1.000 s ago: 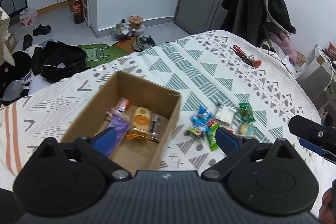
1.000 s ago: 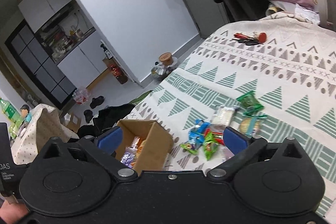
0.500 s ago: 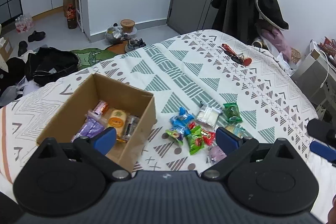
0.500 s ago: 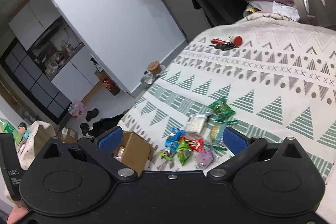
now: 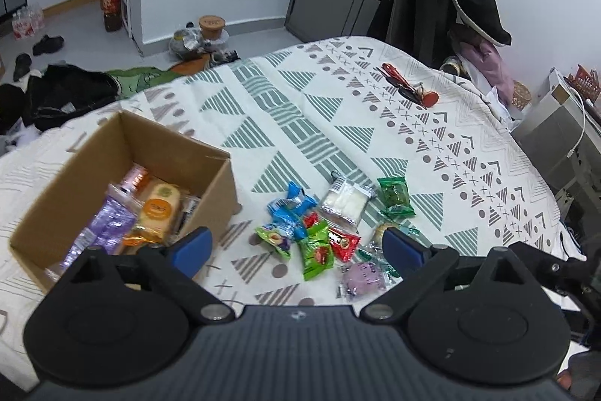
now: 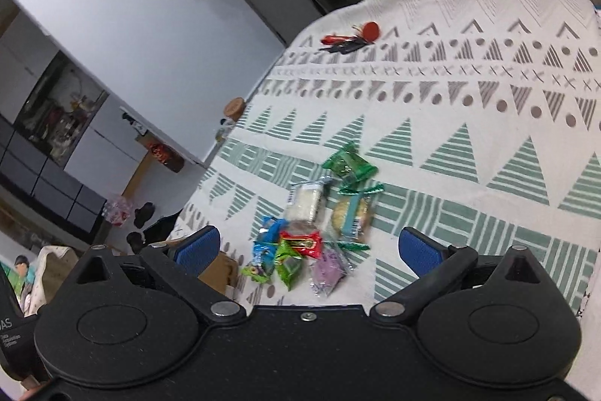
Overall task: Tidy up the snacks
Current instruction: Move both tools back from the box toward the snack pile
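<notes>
A bed [image 5: 338, 123] under a white cover patterned with green and grey triangles fills most of both views; on it, at the left of the left wrist view, sits an open cardboard box [image 5: 221, 183] already holding a purple packet [image 5: 109, 224] and an orange-labelled snack [image 5: 159, 209], among others; just right of the box, low in the centre of the frame, lies a loose cluster of wrapped snacks, the largest a clear pack of white pieces [image 5: 343, 201], then a dark green packet [image 5: 393, 192], a bright green one [image 5: 315, 251], a red one [image 5: 343, 240], blue ones [image 5: 291, 205] and a pale purple one [image 5: 362, 277] nearest the camera; a bunch of keys [image 5: 407, 87] lies well apart, upper right of centre; the left hand-held gripper [image 5: 296, 247] is spread wide and empty above the cluster; the right hand-held gripper [image 6: 308, 249] is likewise spread and empty, with the same cluster between its fingers low in its frame; the step in hand looks like choosing the next snack; the next move probably calls for lowering onto one wrapper, pinching it alone and carrying it to the box.
</notes>
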Demonstrator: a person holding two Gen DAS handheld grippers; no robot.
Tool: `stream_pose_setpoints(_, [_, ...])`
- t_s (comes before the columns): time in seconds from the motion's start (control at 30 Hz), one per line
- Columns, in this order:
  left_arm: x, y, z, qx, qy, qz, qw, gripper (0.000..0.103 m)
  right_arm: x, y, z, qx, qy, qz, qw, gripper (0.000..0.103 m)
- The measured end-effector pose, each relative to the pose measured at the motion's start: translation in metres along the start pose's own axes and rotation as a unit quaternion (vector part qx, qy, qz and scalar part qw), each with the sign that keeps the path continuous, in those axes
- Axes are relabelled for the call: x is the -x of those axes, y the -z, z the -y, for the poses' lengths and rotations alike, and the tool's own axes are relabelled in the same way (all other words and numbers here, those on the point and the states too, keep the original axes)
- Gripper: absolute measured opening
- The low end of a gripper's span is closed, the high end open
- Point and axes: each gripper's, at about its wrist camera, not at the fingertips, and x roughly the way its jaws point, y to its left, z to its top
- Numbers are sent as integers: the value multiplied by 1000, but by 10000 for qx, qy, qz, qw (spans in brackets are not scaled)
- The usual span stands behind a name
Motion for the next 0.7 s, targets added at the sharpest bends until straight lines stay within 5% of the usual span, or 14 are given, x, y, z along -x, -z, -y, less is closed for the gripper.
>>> stream_pose_setpoints(0.23, [-27, 6, 4, 10, 186, -134, 9997, 88, -23, 4, 11, -222, 24, -217, 9995, 83])
stream_pose_setpoints(0.4, [-50, 9, 7, 34, 350, -364, 9987, 62, -42, 6, 16, -398, 72, -428, 9983, 74])
stream_pose_setpoints(0.7, [-93, 10, 9, 174, 525, -703, 9960, 43, -76, 9, 23, -521, 122, -824, 9952, 53])
